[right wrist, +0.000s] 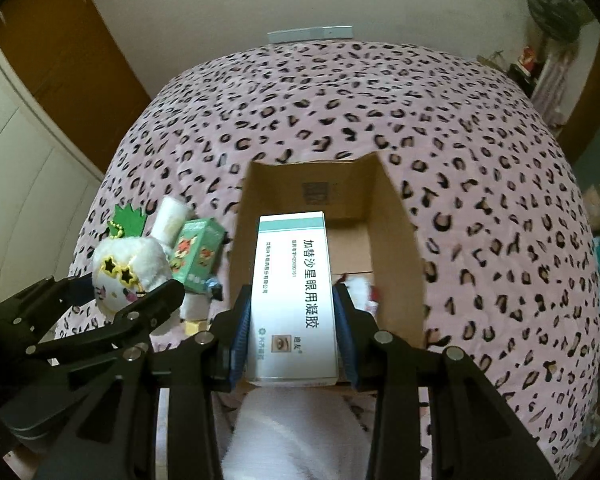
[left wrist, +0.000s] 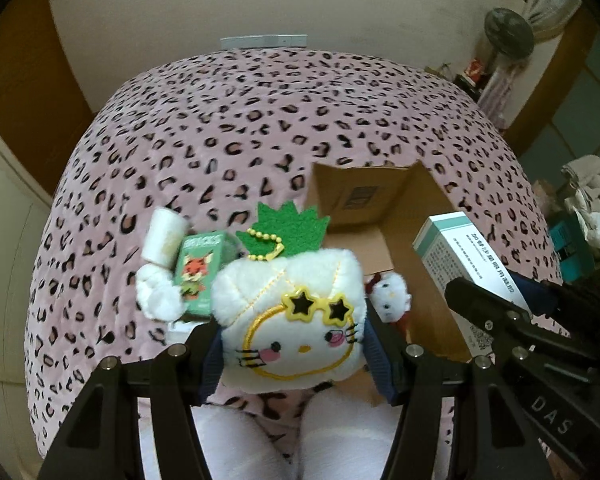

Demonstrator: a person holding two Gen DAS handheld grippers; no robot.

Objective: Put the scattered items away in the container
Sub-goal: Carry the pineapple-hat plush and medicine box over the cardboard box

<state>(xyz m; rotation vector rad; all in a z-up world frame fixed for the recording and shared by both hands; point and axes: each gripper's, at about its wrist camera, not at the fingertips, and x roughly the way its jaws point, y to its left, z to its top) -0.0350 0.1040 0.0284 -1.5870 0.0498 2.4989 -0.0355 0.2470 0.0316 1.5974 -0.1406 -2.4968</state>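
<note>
**Cardboard box open on the bed, both my grippers loaded above it**

My left gripper point(left wrist: 294, 344) is clamped on a white plush cat toy point(left wrist: 288, 312) wearing yellow star glasses and a green felt crown. My right gripper point(right wrist: 292, 332) is clamped on a white and teal medicine carton point(right wrist: 292, 292), held over the cardboard box point(right wrist: 396, 240). The box sits on a pink leopard-print blanket point(right wrist: 380, 112). Beside it on the left lie a green carton point(left wrist: 198, 272) and a white roll point(left wrist: 164, 234). A small plush point(left wrist: 390, 294) lies inside the box.
</note>
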